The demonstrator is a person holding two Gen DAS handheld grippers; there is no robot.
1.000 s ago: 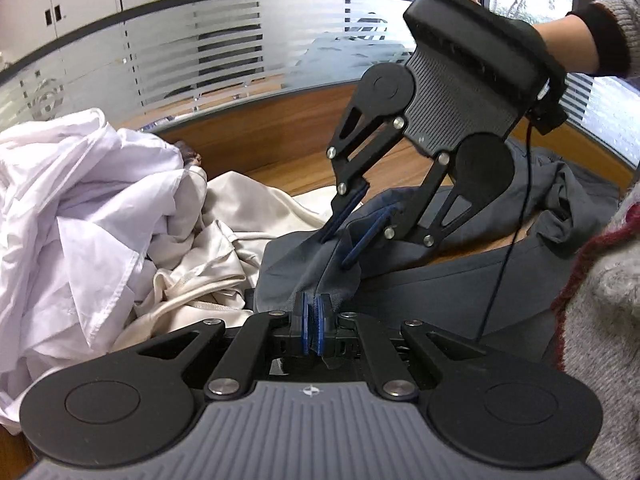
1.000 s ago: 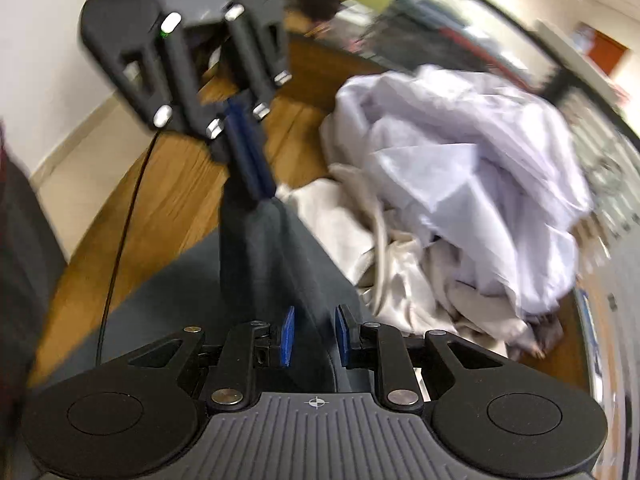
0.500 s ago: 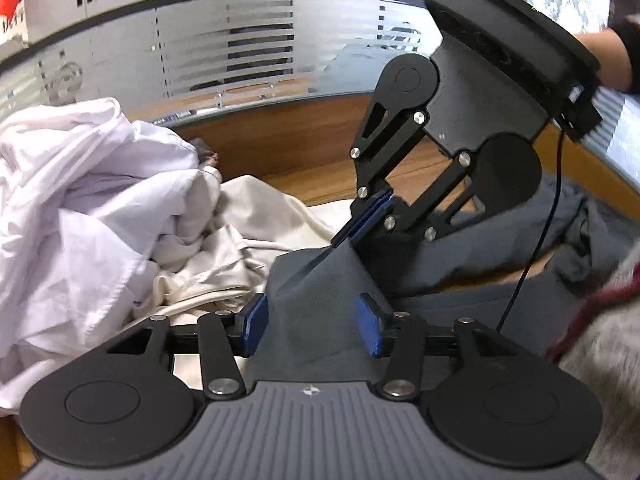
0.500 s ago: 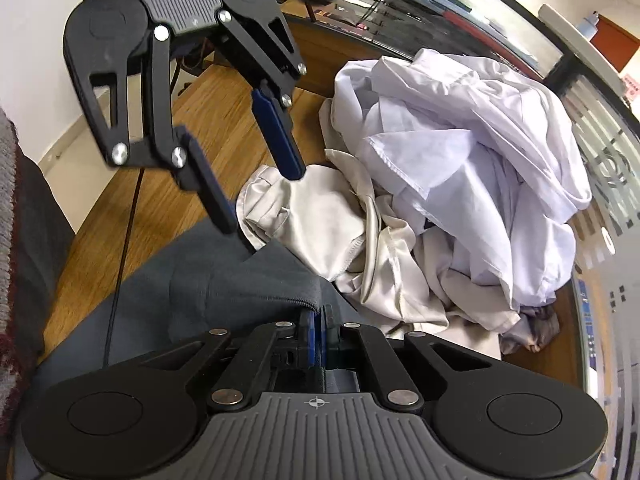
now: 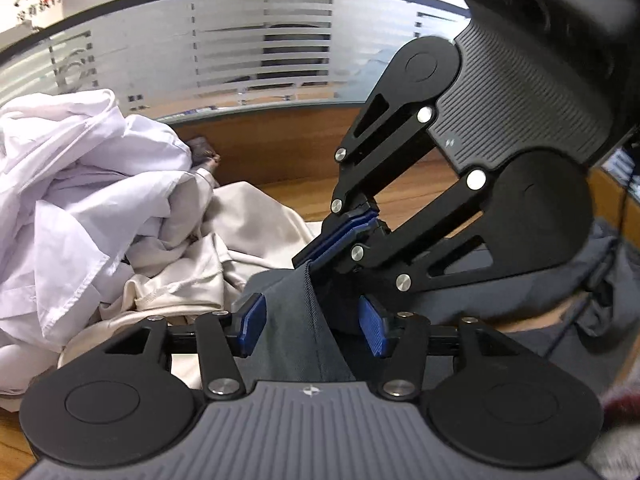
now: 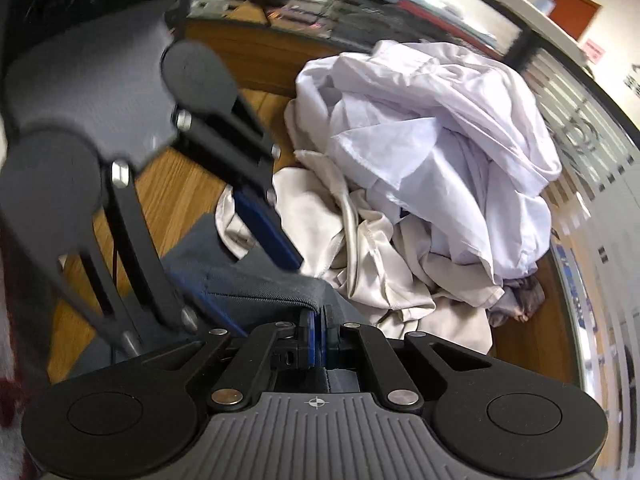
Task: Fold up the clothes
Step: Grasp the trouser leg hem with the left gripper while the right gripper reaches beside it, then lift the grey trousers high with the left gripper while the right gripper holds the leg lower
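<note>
A hemmed edge of the grey garment [image 6: 256, 288] is clamped between the closed pads of the right gripper [image 6: 318, 334], the cloth lying on the wooden table [image 6: 176, 192] near the white and cream pile [image 6: 432, 152]. The left gripper [image 5: 310, 328] is held released, jaws apart, with the same fold running lengthwise between them, apparently untouched. The edge extends from the right gripper straight toward the left, which is just beside it

In the right wrist view the left gripper [image 6: 240, 276] is motion-blurred, its body cut off at the top left edge, hiding the worktop [image 6: 168, 184] behind.
</note>
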